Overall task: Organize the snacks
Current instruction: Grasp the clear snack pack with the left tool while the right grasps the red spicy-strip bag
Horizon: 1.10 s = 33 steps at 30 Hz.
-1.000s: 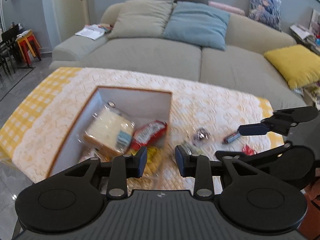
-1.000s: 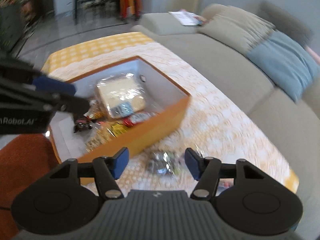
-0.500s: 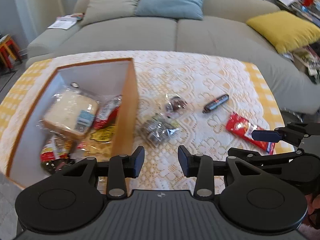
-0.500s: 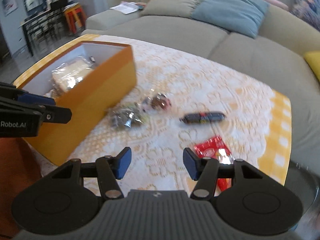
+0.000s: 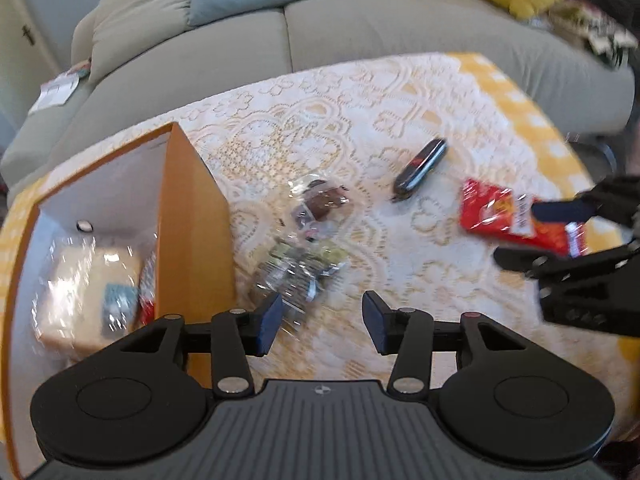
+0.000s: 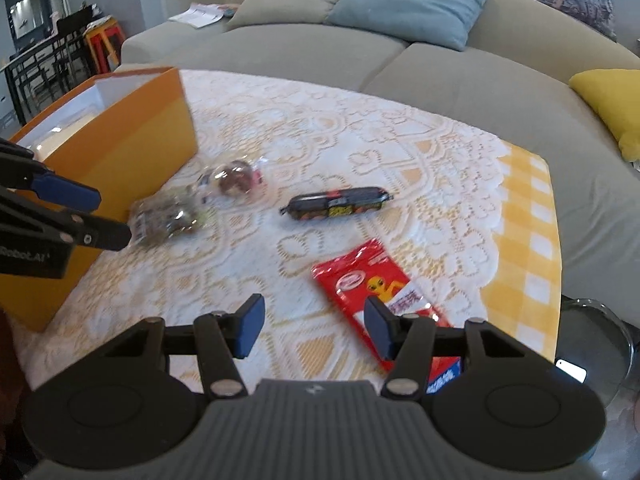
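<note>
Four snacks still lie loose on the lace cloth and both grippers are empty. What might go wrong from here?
The left gripper, jaws opening, nears the crinkly clear packet close beside the orange box; a finger may bump that wall. The right gripper is over the flat red packet; its pads may snag the lace cloth.

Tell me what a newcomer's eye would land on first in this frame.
Probably the orange box at the table's left, snacks already inside. Then the loose snacks on the lace cloth: a red packet nearest the right gripper, a dark sausage stick mid-table, two clear-wrapped packs beside the box.
</note>
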Each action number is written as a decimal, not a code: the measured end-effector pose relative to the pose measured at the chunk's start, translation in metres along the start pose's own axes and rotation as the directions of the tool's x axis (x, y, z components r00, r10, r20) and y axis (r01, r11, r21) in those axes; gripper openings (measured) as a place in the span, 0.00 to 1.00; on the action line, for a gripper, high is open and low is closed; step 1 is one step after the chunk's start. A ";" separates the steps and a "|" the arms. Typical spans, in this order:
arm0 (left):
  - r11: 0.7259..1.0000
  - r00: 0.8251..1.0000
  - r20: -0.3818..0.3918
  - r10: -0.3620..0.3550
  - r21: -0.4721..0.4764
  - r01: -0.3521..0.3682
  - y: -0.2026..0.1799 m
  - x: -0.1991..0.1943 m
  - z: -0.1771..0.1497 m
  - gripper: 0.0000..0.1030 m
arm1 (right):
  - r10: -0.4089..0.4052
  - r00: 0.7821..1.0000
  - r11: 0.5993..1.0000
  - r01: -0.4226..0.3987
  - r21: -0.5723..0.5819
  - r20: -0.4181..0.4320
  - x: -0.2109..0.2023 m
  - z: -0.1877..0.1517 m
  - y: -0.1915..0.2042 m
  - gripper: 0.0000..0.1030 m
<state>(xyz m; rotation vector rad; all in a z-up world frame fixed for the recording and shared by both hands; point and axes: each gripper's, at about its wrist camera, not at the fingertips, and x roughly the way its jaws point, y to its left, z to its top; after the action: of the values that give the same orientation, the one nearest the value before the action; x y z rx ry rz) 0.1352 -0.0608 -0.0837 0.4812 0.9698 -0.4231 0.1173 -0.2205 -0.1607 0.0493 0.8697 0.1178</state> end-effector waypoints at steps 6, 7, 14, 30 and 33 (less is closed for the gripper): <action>0.992 0.994 -0.109 0.018 0.126 -0.004 -0.002 0.031 0.017 0.54 | 0.002 1.000 1.000 -0.002 0.003 0.008 0.016 0.000 -0.006 0.53; 0.990 0.992 -0.123 0.026 0.141 -0.009 -0.003 0.035 0.018 0.54 | -0.003 1.000 1.000 0.004 -0.014 0.011 0.017 0.000 -0.005 0.53; 0.970 0.977 -0.208 0.047 0.242 0.005 -0.006 0.059 0.028 0.54 | -0.018 1.000 0.997 0.017 -0.073 -0.013 0.027 -0.002 -0.011 0.53; 0.924 0.944 -0.321 0.073 0.377 0.057 0.001 0.094 0.031 0.64 | -0.065 0.997 0.994 0.060 -0.094 -0.050 0.043 -0.005 -0.035 0.65; 0.922 0.943 -0.326 0.069 0.381 0.064 0.001 0.096 0.033 0.64 | -0.062 0.997 0.995 0.058 -0.087 -0.051 0.043 -0.005 -0.035 0.64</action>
<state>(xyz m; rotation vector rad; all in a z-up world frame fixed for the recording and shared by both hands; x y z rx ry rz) 0.2064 -0.0905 -0.1497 0.9379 1.2185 -0.5466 0.1439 -0.2498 -0.2002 -0.0607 0.9181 0.1006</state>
